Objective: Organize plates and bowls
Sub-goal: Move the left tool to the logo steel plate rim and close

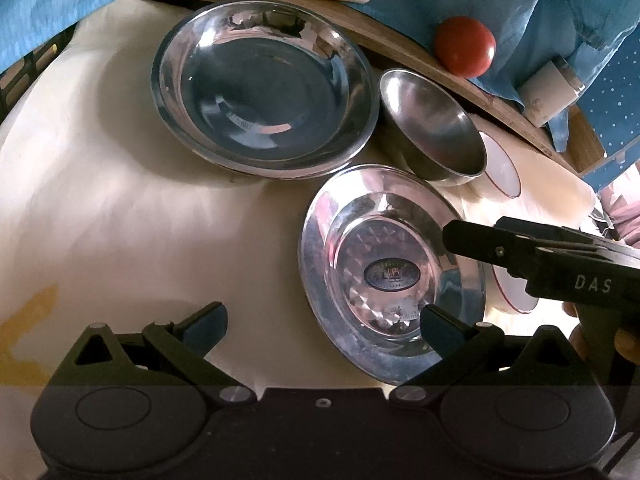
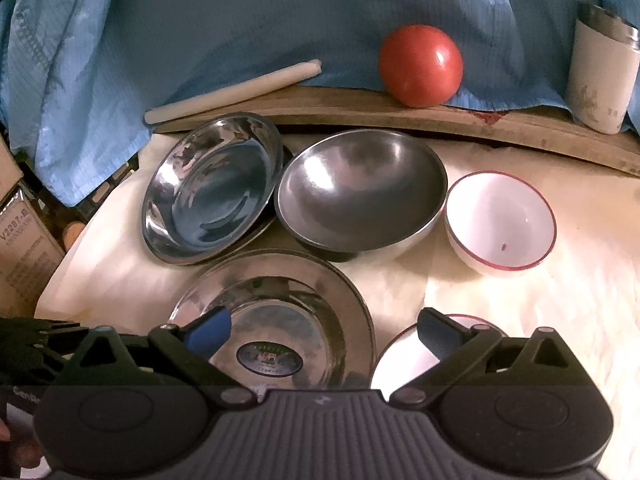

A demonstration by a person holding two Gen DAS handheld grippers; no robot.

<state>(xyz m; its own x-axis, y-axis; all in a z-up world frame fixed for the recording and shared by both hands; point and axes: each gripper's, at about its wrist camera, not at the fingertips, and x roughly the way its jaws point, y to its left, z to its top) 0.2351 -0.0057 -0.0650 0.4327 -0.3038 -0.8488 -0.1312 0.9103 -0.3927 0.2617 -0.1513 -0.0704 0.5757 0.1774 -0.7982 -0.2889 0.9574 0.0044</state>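
Both tools hang with fingers spread apart, holding nothing — the left tool (image 1: 322, 318) at the bottom of its frame, the right tool (image 2: 324, 330) over the labelled steel plate (image 2: 280, 320). A second steel plate (image 2: 208, 188), a steel bowl (image 2: 360, 196) and a red-rimmed white bowl (image 2: 500, 220) sit mid-frame on the cream-covered bench (image 2: 520, 312).

A cream cloth (image 2: 520, 320) covers the table, glossy and creased, with a yellowish stain (image 1: 32, 312) near one edge. Behind it runs a wooden ledge (image 2: 360, 114). A blue sheet (image 2: 240, 20) hangs as a backdrop over the ledge. On the ledge rest a red ball (image 2: 420, 65), a white rod (image 2: 232, 90) and a white cup (image 2: 602, 76). A cardboard box (image 2: 20, 248) stands beside the table. Light is soft, with dim shadows.
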